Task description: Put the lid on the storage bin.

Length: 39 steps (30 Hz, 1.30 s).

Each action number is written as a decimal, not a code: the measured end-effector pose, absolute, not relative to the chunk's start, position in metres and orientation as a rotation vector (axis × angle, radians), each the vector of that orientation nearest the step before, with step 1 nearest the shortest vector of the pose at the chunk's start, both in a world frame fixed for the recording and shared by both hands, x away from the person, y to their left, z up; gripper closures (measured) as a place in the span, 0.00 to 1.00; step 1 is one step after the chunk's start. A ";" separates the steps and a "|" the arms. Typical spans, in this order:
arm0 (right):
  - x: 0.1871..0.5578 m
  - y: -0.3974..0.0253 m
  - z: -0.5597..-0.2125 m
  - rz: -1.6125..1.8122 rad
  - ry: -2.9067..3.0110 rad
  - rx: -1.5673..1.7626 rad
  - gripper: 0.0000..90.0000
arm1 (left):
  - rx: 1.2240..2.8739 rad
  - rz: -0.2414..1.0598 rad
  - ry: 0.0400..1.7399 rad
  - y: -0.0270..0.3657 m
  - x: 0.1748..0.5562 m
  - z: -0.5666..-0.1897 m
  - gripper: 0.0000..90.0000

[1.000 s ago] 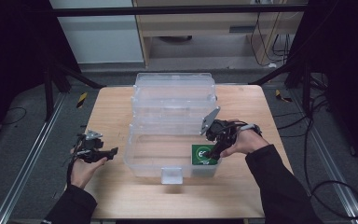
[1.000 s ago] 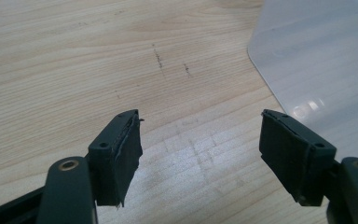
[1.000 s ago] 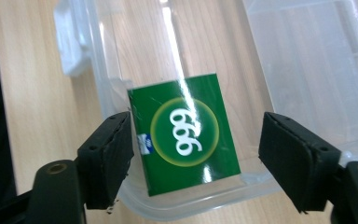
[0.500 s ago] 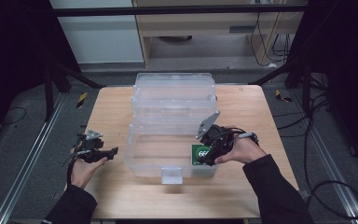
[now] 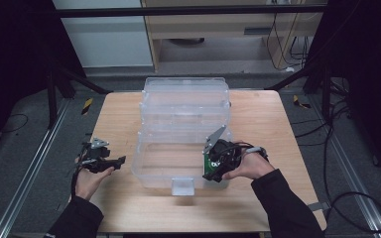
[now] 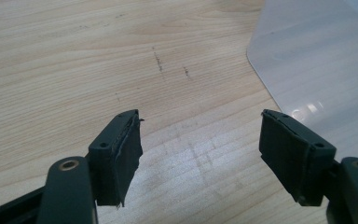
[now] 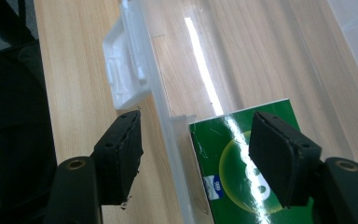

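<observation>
The green box (image 7: 247, 163) lies inside the clear bin (image 5: 178, 148), against its near wall at the right corner. The right gripper (image 7: 196, 158) stands wide open straddling that wall, one jaw outside, the other over the box. The left gripper (image 6: 200, 158) gapes wide over bare table (image 6: 98, 56).

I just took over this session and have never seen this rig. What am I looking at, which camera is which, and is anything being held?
A person holds a hand-held two-jaw tool in each hand. The high view looks down on a light wooden table. On it stands a clear plastic storage box with its lid open, and a glossy green carton lies inside by the near wall. The other two pictures come from cameras riding on the tools. The left gripper hovers open over bare wood beside the box. The right gripper is open, its jaws either side of the box's wall, one above the carton. Nothing is gripped.
</observation>
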State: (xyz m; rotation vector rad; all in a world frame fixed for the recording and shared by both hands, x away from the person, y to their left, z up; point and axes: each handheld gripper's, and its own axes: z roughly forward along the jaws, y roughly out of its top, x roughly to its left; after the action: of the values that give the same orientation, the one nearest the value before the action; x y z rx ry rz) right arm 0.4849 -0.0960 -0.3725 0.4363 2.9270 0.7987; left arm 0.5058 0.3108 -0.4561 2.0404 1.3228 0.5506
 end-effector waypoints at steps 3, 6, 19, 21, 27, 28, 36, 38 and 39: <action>0.485 -0.094 -0.373 0.817 2.925 0.441 0.41 | 2.037 0.552 1.327 0.311 0.506 -0.456 0.32; 0.483 -0.090 -0.373 0.821 2.929 0.442 0.43 | 2.037 0.552 1.327 0.310 0.505 -0.455 0.32; 0.481 -0.067 -0.384 0.817 2.971 0.385 0.51 | 2.044 0.557 1.318 0.309 0.506 -0.455 0.32; 0.481 -0.065 -0.385 0.808 2.982 0.376 0.53 | 2.045 0.558 1.317 0.309 0.506 -0.455 0.32; 0.479 -0.058 -0.390 0.783 3.005 0.347 0.58 | 2.042 0.558 1.315 0.309 0.505 -0.455 0.32; 0.479 -0.057 -0.391 0.774 3.011 0.343 0.59 | 2.047 0.558 1.311 0.309 0.505 -0.455 0.32; 0.481 -0.050 -0.398 0.705 3.058 0.318 0.65 | 2.048 0.557 1.300 0.307 0.505 -0.454 0.32; 0.481 -0.049 -0.400 0.692 3.064 0.310 0.66 | 2.050 0.557 1.300 0.307 0.504 -0.454 0.32; 0.482 -0.048 -0.401 0.683 3.072 0.309 0.67 | 2.050 0.557 1.299 0.307 0.504 -0.453 0.32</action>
State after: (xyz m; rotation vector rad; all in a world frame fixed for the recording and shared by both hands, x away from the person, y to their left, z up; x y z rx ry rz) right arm 0.4820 -0.0482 -0.4011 0.3089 3.0720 0.6828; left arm 0.5044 0.3067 -0.4534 2.0500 1.2988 0.5566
